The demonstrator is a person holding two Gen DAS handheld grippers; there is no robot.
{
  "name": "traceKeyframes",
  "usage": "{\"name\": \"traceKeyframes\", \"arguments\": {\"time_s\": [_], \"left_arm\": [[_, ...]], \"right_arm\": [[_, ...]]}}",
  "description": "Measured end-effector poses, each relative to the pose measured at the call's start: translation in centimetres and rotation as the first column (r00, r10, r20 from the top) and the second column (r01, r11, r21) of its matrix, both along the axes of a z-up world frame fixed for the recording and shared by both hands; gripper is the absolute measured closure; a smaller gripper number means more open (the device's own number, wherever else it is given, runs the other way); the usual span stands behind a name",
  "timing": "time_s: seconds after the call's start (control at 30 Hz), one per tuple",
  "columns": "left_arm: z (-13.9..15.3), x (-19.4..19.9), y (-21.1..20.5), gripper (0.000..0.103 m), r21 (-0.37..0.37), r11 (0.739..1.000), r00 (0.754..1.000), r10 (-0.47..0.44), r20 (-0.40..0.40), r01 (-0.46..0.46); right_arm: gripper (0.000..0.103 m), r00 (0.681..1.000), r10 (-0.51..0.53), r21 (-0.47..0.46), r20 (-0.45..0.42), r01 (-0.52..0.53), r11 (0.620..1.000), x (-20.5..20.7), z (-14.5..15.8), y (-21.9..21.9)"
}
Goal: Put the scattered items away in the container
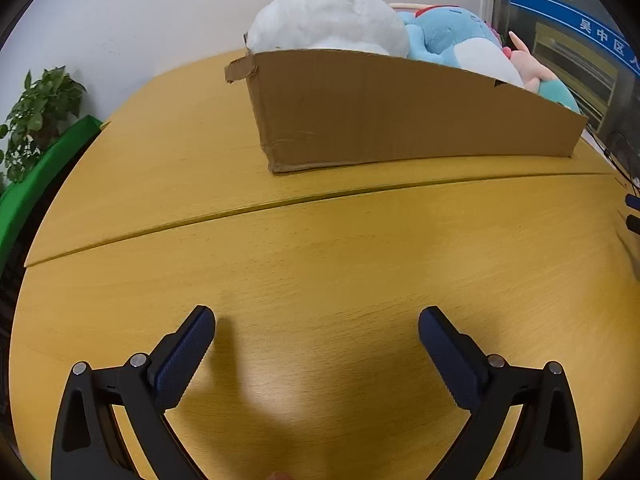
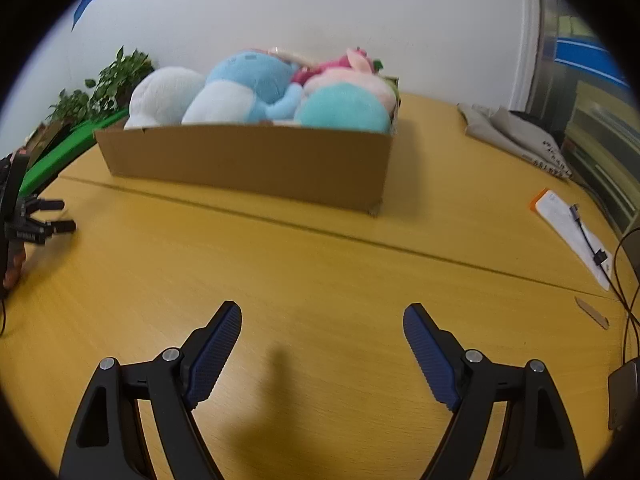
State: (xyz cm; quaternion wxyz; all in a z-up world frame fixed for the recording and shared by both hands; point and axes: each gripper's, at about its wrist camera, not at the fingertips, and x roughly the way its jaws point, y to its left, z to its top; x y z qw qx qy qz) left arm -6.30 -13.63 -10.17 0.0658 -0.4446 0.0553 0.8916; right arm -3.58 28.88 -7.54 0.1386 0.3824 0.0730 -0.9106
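A shallow cardboard box [image 1: 400,112] [image 2: 256,160] stands on the far half of the yellow wooden table [image 1: 320,248] [image 2: 304,264]. Several plush toys fill it: a white one [image 1: 324,20] [image 2: 164,96], a blue one [image 1: 444,32] [image 2: 252,76], a teal one [image 2: 344,110] and a pink one [image 2: 352,68]. My left gripper [image 1: 316,320] hovers open over bare tabletop, well in front of the box, nothing between its blue pads. My right gripper [image 2: 322,316] is also open and empty above the near table. The left gripper [image 2: 60,216] shows at the right wrist view's left edge.
A potted plant [image 1: 36,116] [image 2: 116,76] and a green board [image 1: 36,184] stand off the table's left. To the right lie folded grey cloth [image 2: 516,136], a white paper with a cable [image 2: 576,232], a small wooden stick [image 2: 592,312] and black cables [image 2: 628,280].
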Motion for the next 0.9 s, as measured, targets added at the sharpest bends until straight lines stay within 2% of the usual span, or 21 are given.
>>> {"name": "traceKeyframes", "arguments": {"time_s": [0.13,0.3,0.37,0.57,0.73,0.9], "left_arm": [[-0.2,-0.7,-0.8,0.000,0.042,0.994,0.995,-0.101,0.009,0.100],[-0.2,-1.2,-2.7,0.000,0.046,0.990,0.990,-0.138,0.011,0.137],[-0.2,-1.5,-3.3,0.000,0.048,0.983,0.984,-0.179,0.013,0.178],[-0.1,-2.1,-5.6,0.000,0.056,0.965,0.967,-0.256,0.019,0.254],[-0.2,-1.9,-5.6,0.000,0.055,0.963,0.964,-0.264,0.018,0.263],[-0.1,-1.9,-5.7,0.000,0.054,0.963,0.964,-0.266,0.020,0.265]], "right_arm": [[0.020,0.997,0.066,0.100,0.048,-0.070,0.992,-0.2,-1.5,1.4],[0.015,0.986,0.130,0.059,0.100,-0.136,0.989,0.0,-2.3,3.6],[0.000,0.980,0.148,0.042,0.134,-0.155,0.987,-0.1,-2.5,4.2],[0.000,0.967,0.206,0.030,0.152,-0.213,0.977,-0.2,-2.3,5.9],[0.000,0.934,0.321,0.025,0.154,-0.328,0.944,-1.1,-2.1,7.4],[0.000,0.949,0.279,0.027,0.150,-0.286,0.958,-2.8,-2.0,8.8]]}}
